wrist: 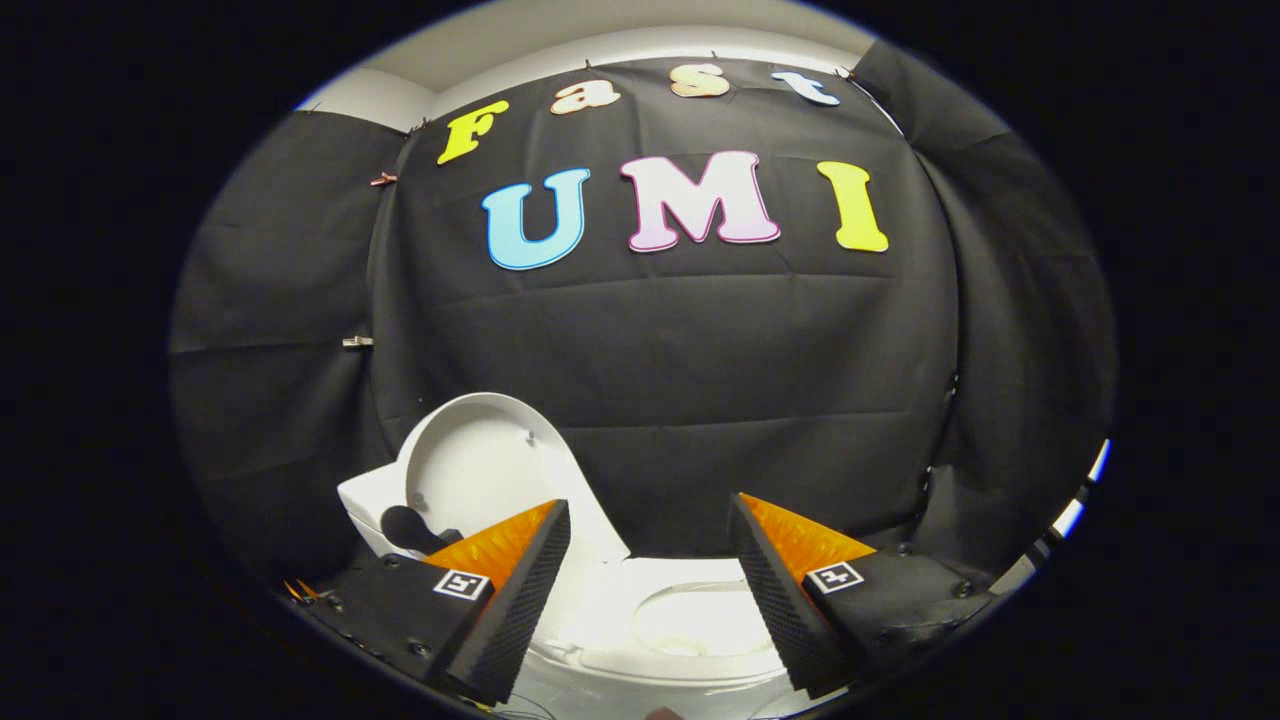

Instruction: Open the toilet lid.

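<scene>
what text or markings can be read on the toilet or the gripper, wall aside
Toilet lid, raised: no text can be read.
Toilet bowl: no text can be read.
Gripper, open above the bowl: each finger carries a square black-and-white coded marker, a pattern, not words or numbers.

The gripper (650, 520) hangs above a white toilet (560, 690), its jaws spread wide apart with nothing held between them. The toilet lid (480, 470) stands raised, tilted back behind the left finger, its pale underside facing forward. In the gap between the fingers lies the toilet seat (690, 655), flat over the bowl (690, 620), whose white inside shows through the seat's opening. Black cloth (680, 400) covers the booth's wall beyond the toilet, hanging in soft creases.
</scene>
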Tool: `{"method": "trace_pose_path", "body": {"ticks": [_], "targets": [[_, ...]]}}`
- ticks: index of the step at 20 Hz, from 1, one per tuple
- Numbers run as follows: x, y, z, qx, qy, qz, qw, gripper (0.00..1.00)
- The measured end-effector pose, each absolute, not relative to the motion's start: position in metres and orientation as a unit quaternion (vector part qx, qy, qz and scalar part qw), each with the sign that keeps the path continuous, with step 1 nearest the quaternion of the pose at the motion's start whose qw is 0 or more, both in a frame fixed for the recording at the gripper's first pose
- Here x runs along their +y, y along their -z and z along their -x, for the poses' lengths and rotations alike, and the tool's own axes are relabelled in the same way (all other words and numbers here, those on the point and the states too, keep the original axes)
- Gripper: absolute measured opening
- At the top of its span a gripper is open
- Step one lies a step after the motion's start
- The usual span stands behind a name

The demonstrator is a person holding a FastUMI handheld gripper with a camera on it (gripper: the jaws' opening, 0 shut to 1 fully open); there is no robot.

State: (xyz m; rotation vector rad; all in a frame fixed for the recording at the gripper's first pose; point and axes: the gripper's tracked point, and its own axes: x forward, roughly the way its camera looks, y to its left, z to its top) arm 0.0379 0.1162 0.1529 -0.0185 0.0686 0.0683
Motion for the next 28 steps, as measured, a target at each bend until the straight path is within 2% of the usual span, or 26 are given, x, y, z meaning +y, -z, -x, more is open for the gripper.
{"method": "trace_pose_path", "body": {"ticks": [15, 28], "targets": [[0.054, -0.137, -0.043, 0.023, 0.008, 0.033, 0.999, 0.99], [0.043, -0.131, -0.042, 0.022, 0.012, 0.04, 0.999, 0.99]]}}
